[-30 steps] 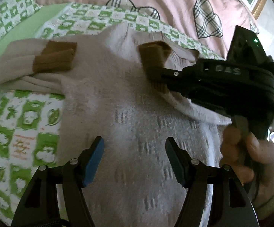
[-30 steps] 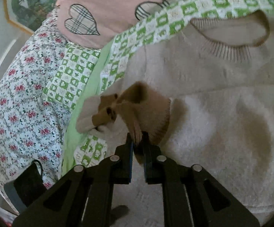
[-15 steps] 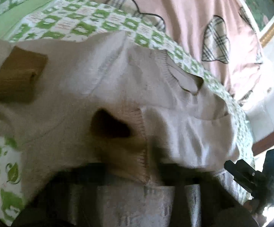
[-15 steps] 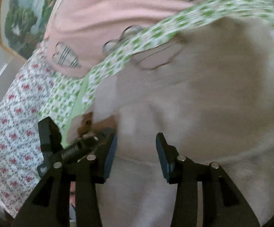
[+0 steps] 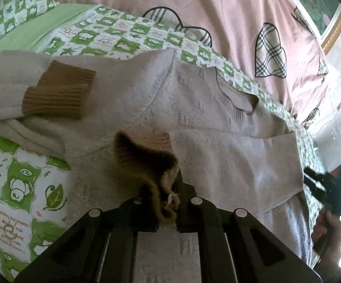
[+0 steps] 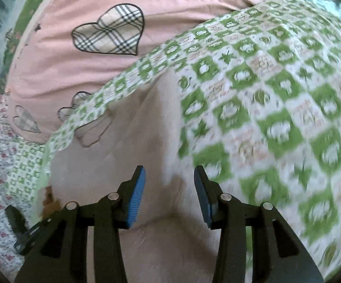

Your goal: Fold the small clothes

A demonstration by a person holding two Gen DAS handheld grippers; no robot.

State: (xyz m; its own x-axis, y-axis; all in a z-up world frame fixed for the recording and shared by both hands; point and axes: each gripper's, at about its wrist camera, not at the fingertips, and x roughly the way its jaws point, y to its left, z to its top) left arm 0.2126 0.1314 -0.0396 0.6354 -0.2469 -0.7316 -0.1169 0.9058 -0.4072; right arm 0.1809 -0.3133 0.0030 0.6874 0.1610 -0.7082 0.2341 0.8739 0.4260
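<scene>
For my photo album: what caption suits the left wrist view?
Left gripper pinching a brown cuff over a beige sweater.

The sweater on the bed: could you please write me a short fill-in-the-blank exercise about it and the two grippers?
1. The left gripper is shut on the sweater's brown ____.
2. The right gripper holds ____ between its blue pads.
3. The beige sweater lies on a green-and-white ____ quilt.
4. The pink bedding is printed with plaid ____.

Missing words: cuff; nothing; checked; hearts
</scene>
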